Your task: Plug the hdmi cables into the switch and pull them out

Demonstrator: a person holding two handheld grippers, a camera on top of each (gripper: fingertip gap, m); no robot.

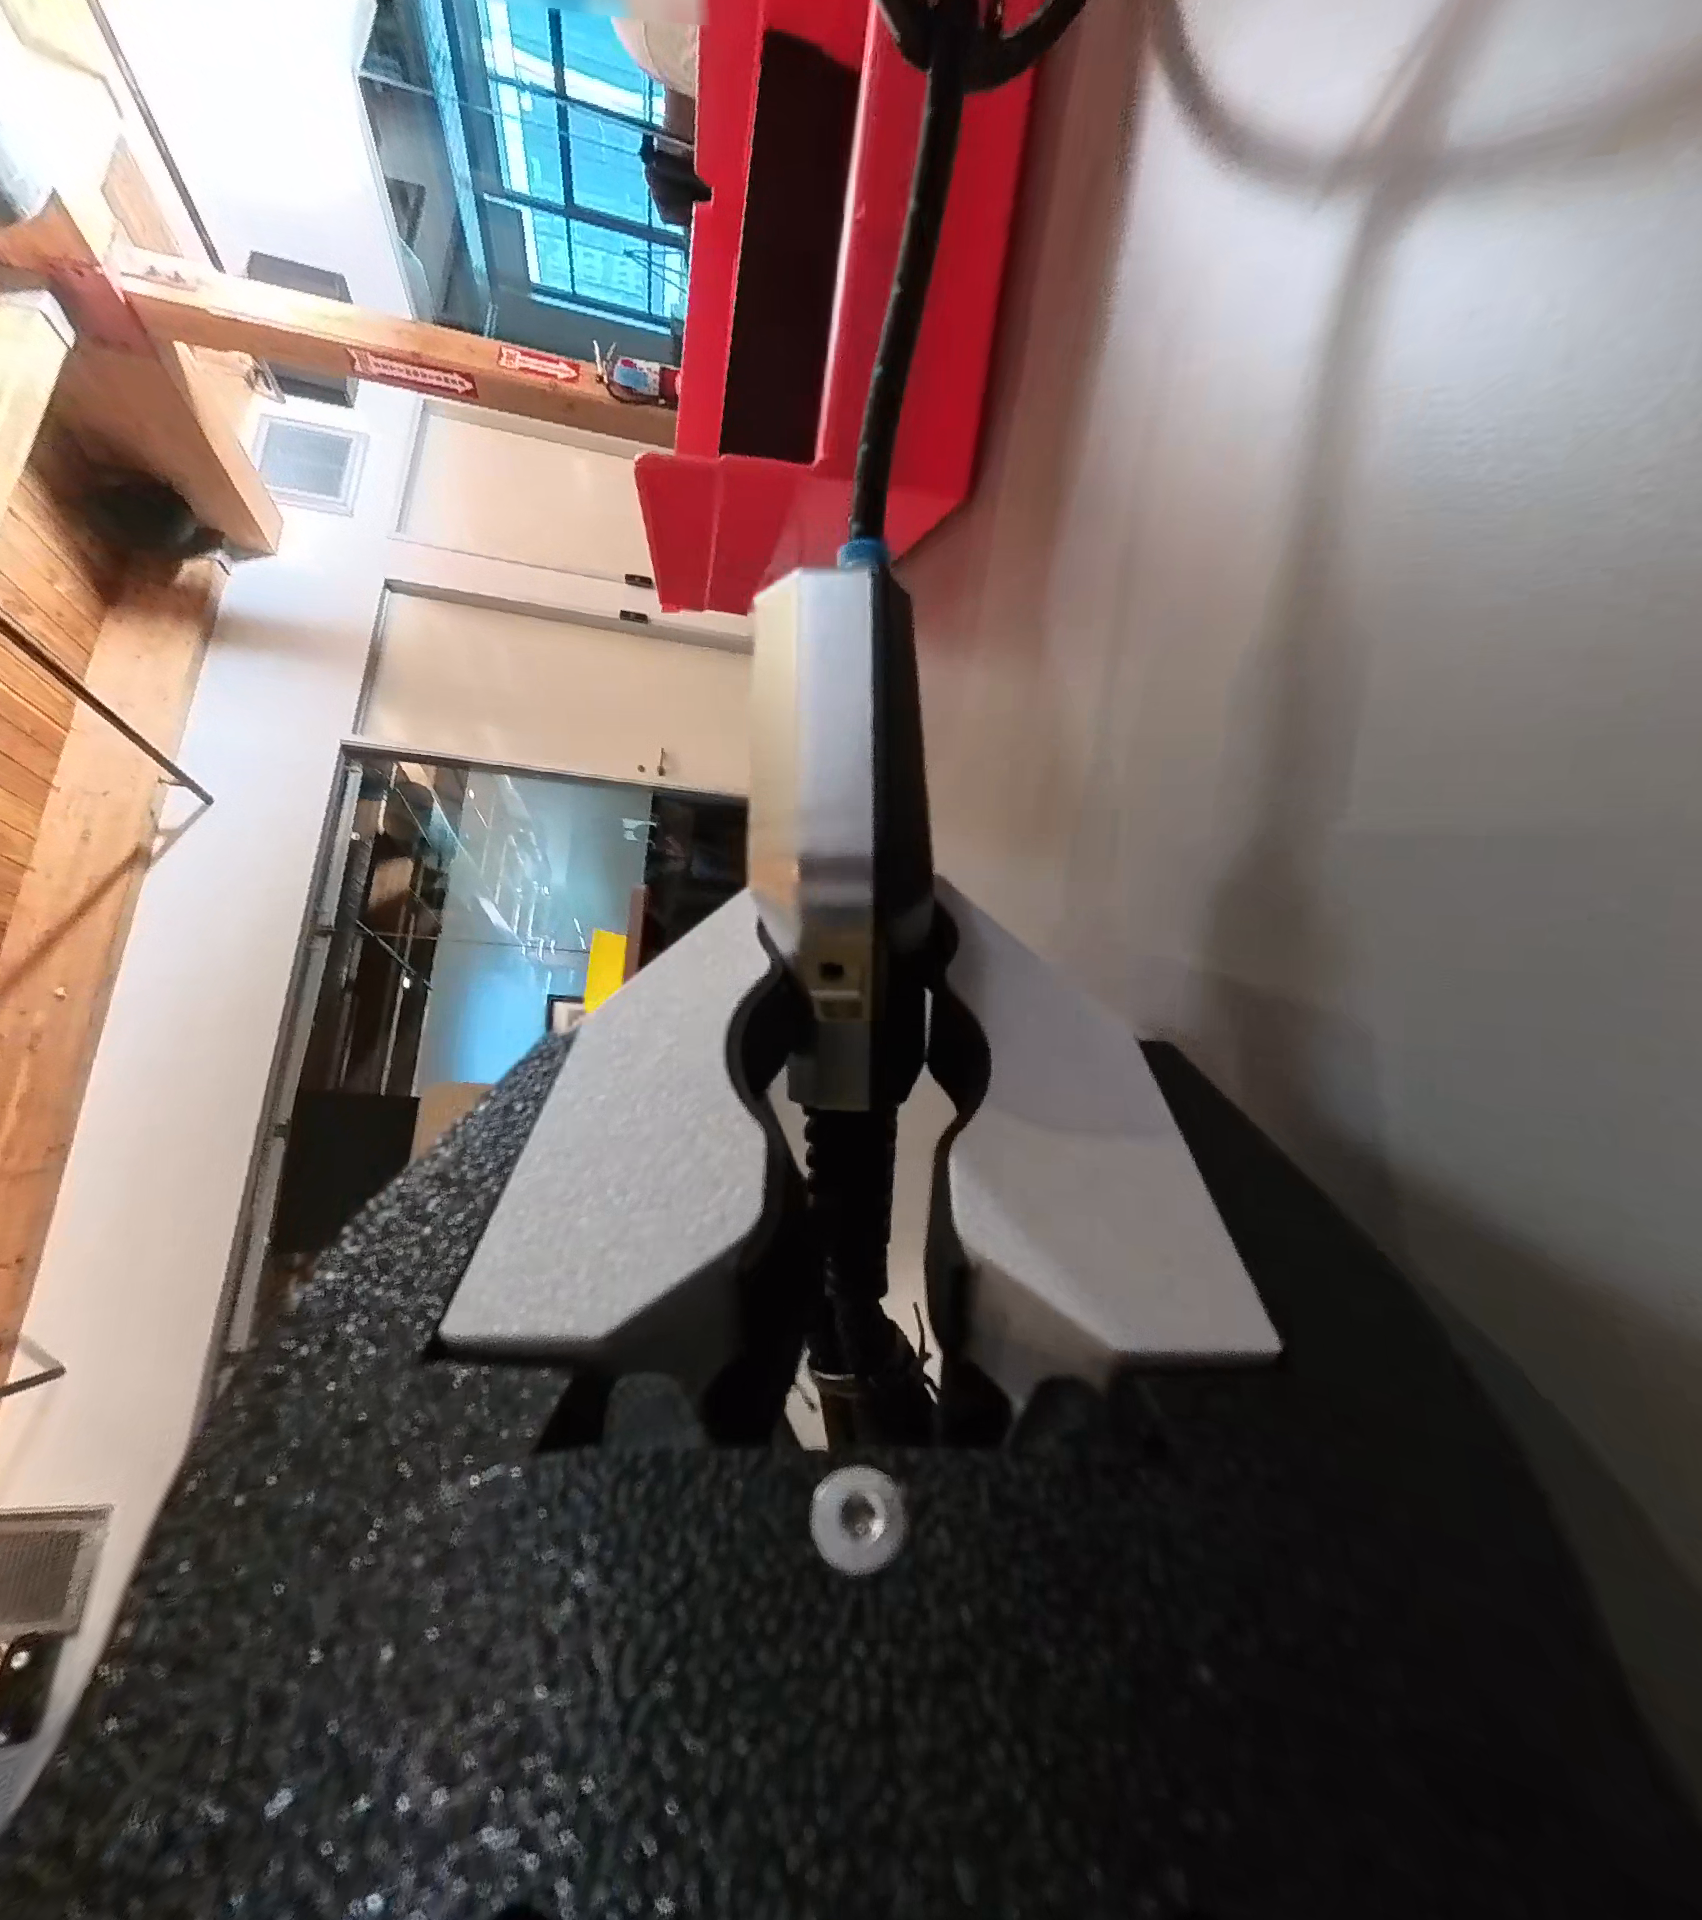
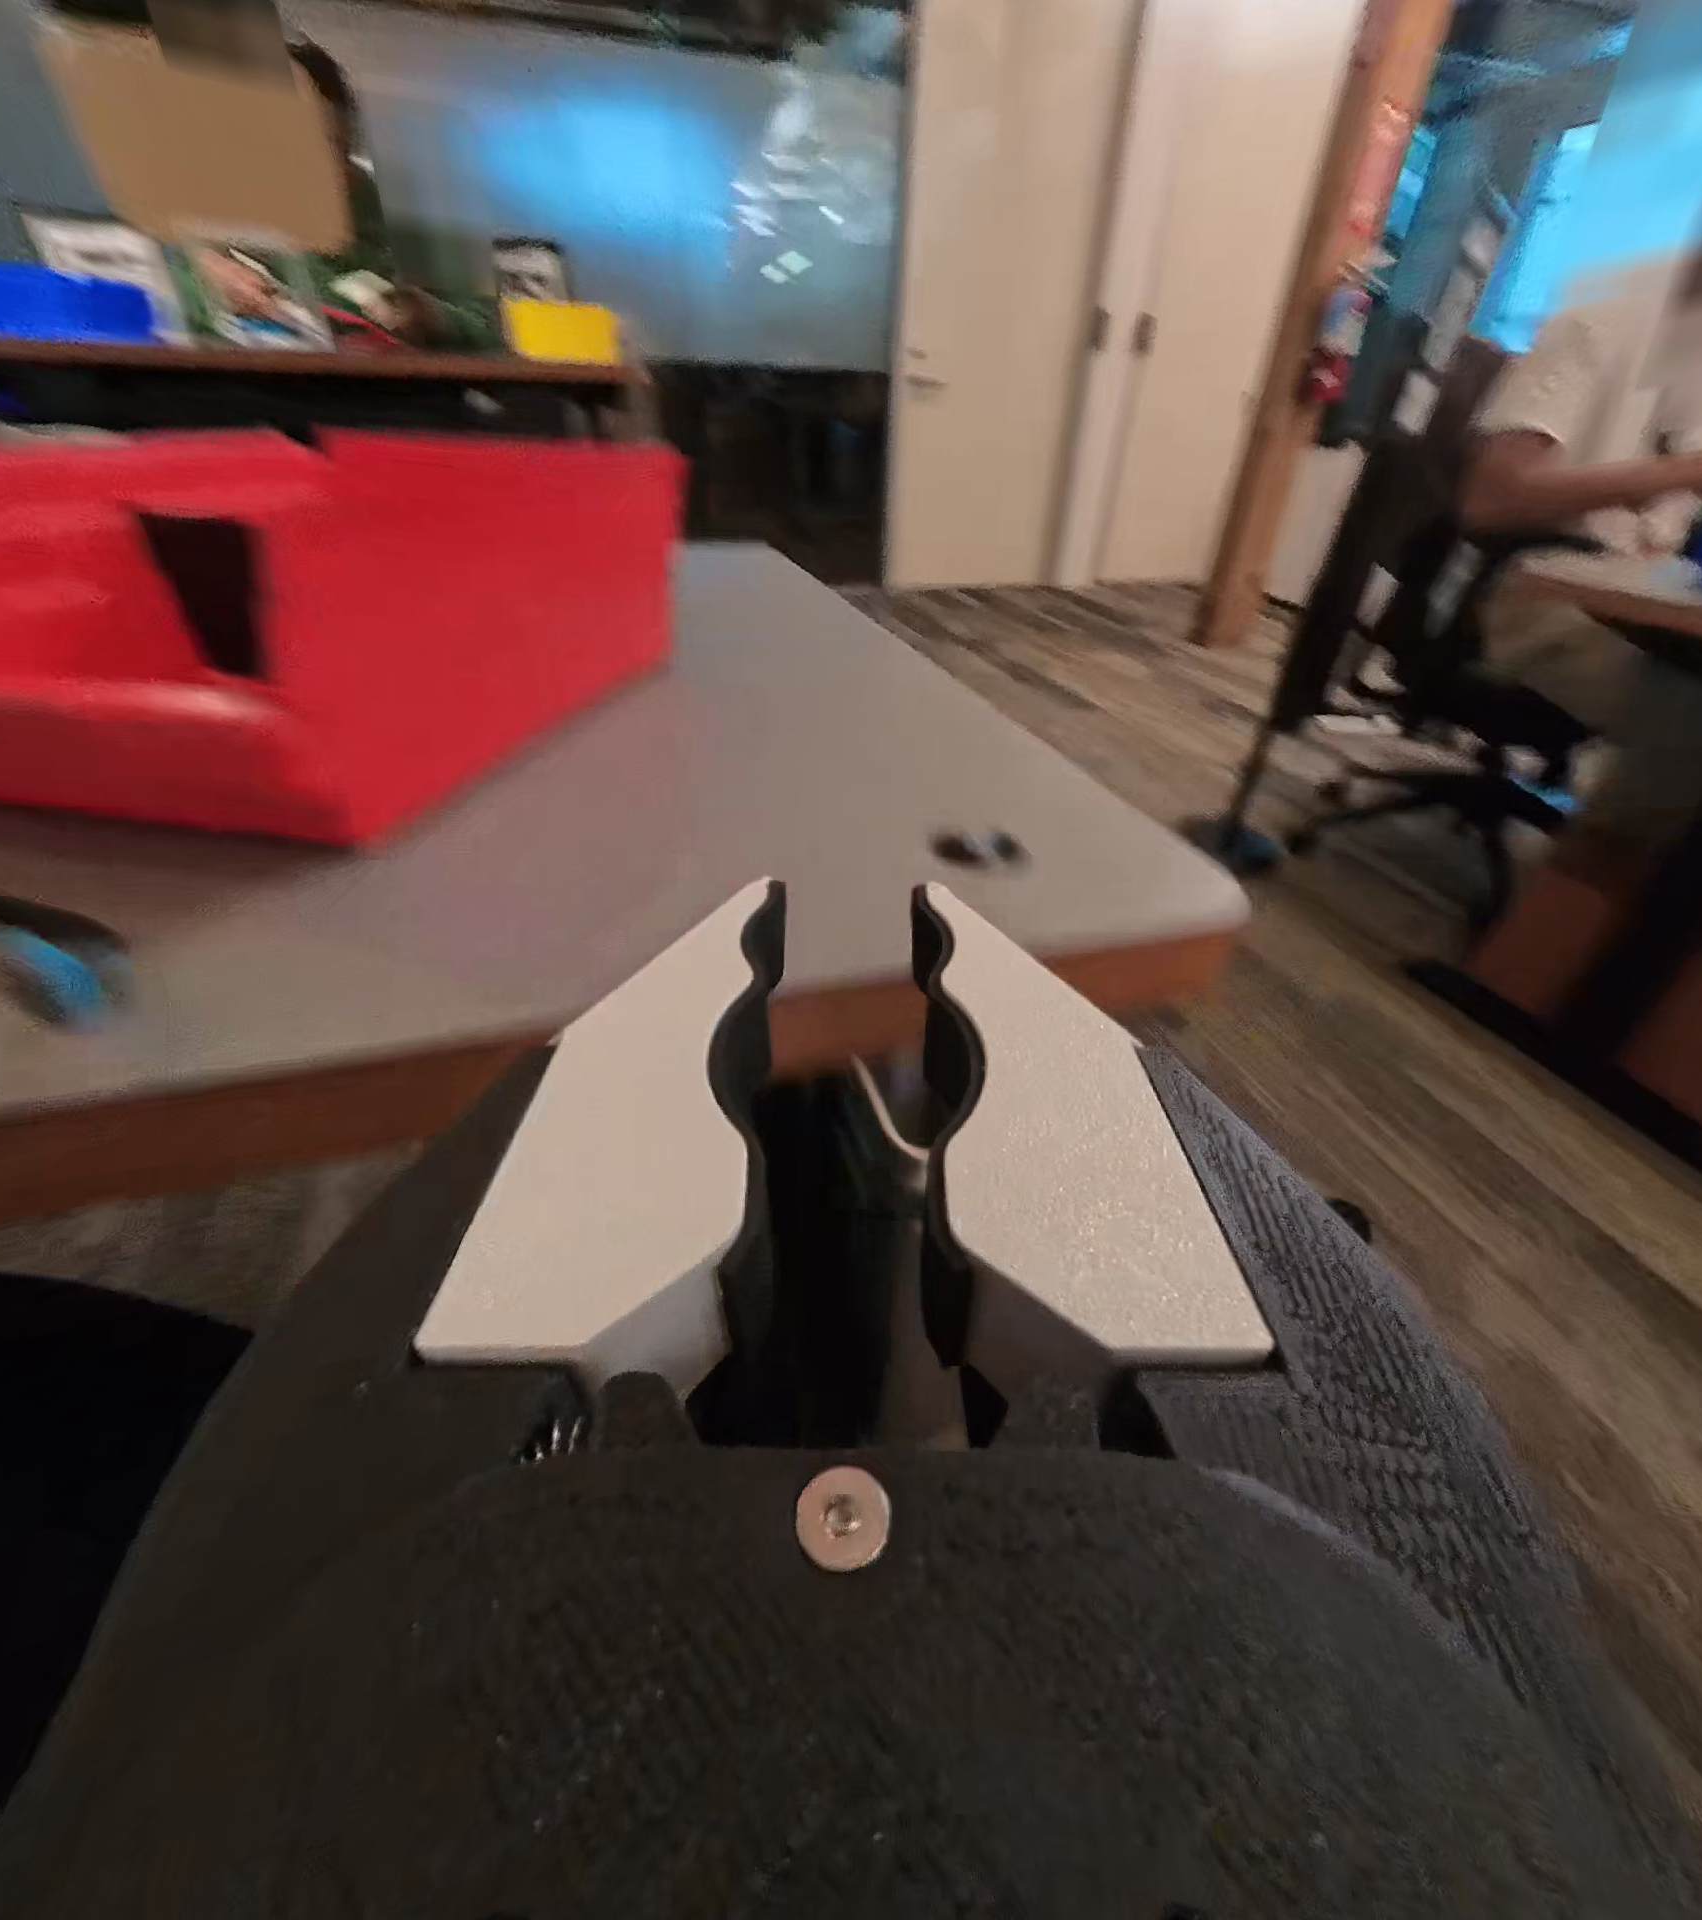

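Only the left view shows the switch (image 1: 811, 769), clamped in the left gripper (image 1: 852, 997); right gripper (image 2: 847, 904) gapes empty (bin (image 2: 307, 623) ahead-left).

Switch (image 1: 811, 748): brushed silver metal, smooth, slight sheen. Cable (image 1: 904, 312) on far end: black, woven-looking sleeve, matt. Left gripper (image 1: 852, 997): fingers (image 1: 618, 1164) light grey plastic, fine grainy matt; body black, rough speckled. Right gripper (image 2: 847, 914): same grey grainy plastic, black layered body. Red bin (image 2: 307, 623): smooth plastic. Table (image 2: 722, 810): grey matt top, wood-look edge. Floor (image 2: 1449, 1143): wood planks.
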